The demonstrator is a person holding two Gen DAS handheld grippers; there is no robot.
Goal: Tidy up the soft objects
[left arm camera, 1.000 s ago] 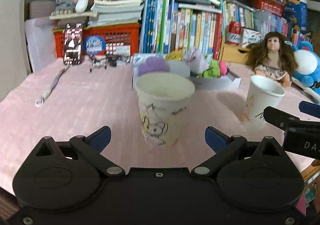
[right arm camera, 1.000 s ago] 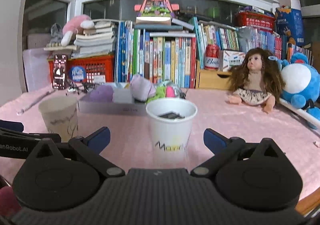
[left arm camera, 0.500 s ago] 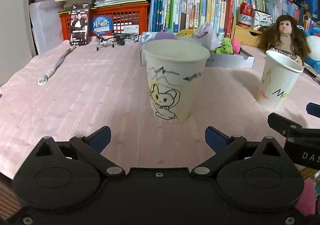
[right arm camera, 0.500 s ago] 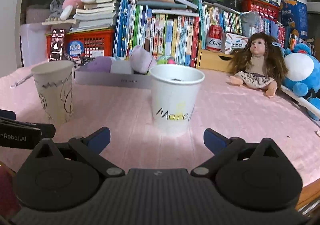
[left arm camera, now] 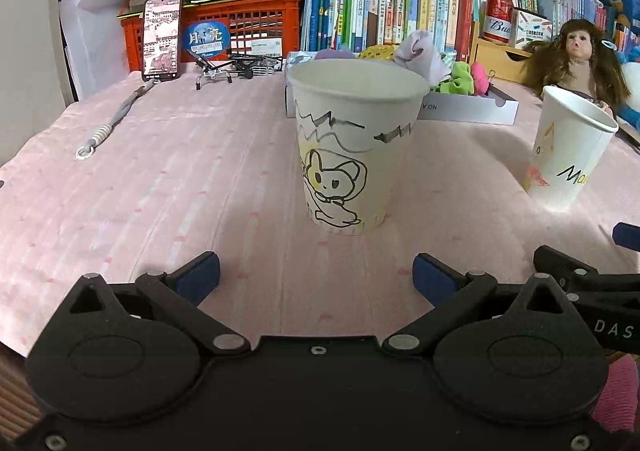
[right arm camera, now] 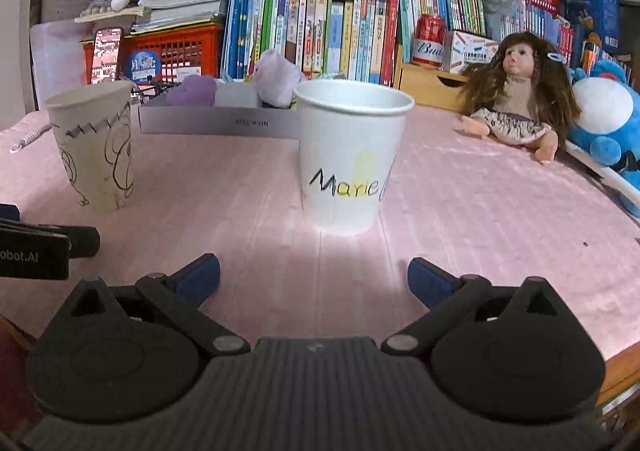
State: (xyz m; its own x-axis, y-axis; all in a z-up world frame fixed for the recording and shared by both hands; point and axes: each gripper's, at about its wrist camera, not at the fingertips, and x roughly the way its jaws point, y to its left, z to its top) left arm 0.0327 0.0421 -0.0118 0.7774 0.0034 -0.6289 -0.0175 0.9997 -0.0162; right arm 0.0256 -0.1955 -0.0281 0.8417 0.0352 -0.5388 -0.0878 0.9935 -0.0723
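The left tool (left arm camera: 316,275) is spread wide and empty, facing a paper cup with a drawn animal (left arm camera: 352,147) that stands upright, mouth up, on the pink-covered counter (left arm camera: 180,171). The right tool (right arm camera: 314,275) is equally wide and empty before the upright "Marie" cup (right arm camera: 350,159). Behind both cups, a shallow grey box (right arm camera: 216,121) lies with its long side across the view, holding the soft objects: a purple piece (right arm camera: 194,91), a lilac bundle (right arm camera: 276,77), and green (left arm camera: 460,73) and pink (left arm camera: 478,75) bits.
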